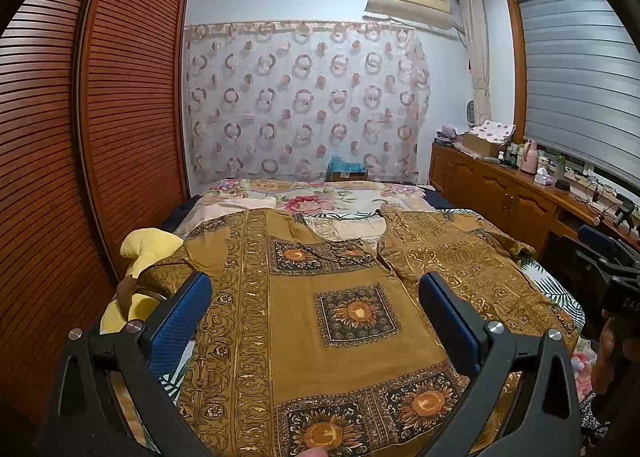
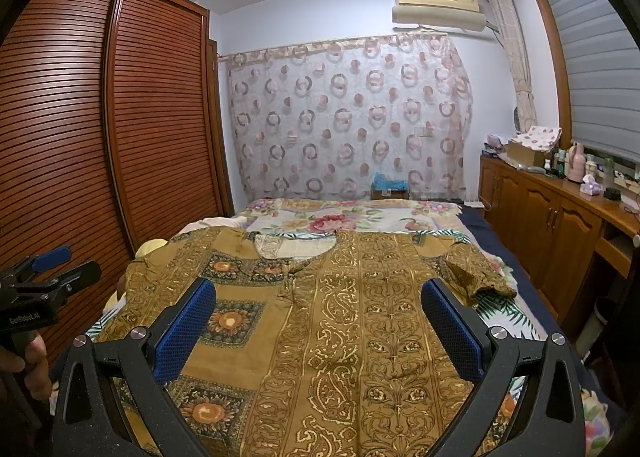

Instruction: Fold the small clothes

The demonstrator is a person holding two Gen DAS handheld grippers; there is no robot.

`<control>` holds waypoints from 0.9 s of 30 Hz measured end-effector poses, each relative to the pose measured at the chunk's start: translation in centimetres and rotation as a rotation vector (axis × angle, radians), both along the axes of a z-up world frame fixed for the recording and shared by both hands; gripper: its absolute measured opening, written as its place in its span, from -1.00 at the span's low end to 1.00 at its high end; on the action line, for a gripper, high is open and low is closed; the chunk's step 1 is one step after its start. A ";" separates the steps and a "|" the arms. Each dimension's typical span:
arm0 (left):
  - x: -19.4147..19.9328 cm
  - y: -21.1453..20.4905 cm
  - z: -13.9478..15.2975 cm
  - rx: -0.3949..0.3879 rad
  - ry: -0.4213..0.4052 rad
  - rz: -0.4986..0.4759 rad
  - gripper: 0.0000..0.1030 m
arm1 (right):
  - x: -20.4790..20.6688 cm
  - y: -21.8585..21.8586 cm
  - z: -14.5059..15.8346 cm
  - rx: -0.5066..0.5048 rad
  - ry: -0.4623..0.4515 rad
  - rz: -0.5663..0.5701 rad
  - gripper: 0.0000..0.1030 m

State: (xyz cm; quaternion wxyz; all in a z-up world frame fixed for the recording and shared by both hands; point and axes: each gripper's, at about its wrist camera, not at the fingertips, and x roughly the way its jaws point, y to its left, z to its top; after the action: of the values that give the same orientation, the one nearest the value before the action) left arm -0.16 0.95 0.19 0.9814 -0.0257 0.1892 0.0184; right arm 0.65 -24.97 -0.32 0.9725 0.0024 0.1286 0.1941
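Observation:
A mustard-brown patterned shirt (image 1: pixel 320 297) (image 2: pixel 320 329) with sunflower squares and gold scrollwork lies spread flat on the bed, neck opening toward the far wall, short sleeves out to both sides. My left gripper (image 1: pixel 316 289) hovers above the shirt's left half, wide open with nothing between its blue pads. My right gripper (image 2: pixel 320 297) hovers over the right half, also wide open and empty. The left gripper (image 2: pixel 52 269) shows at the left edge of the right wrist view, held by a hand (image 2: pixel 28 357). The right gripper (image 1: pixel 612 269) shows at the right edge of the left wrist view.
A floral bedspread (image 1: pixel 320 197) covers the bed beyond the shirt. A yellow soft item (image 1: pixel 148 249) lies at the bed's left edge by the slatted wardrobe (image 1: pixel 100 137). Wooden cabinets (image 2: pixel 552 217) with clutter line the right wall. A box (image 2: pixel 390 187) sits at the bed's head.

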 end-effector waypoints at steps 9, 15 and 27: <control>0.0 -0.1 0.1 0.004 0.001 0.002 1.00 | 0.0 0.0 0.0 0.000 -0.001 -0.001 0.99; 0.0 -0.2 0.1 0.007 0.001 0.001 1.00 | 0.0 0.0 0.1 0.001 -0.002 0.000 0.99; 0.0 -0.2 0.2 0.010 0.000 0.002 1.00 | 0.0 0.0 0.1 0.001 -0.003 -0.001 0.99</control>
State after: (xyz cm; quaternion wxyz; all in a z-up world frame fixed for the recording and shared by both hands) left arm -0.13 0.78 0.34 0.9816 -0.0210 0.1889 0.0200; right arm 0.62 -25.00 -0.20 0.9727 0.0026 0.1271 0.1939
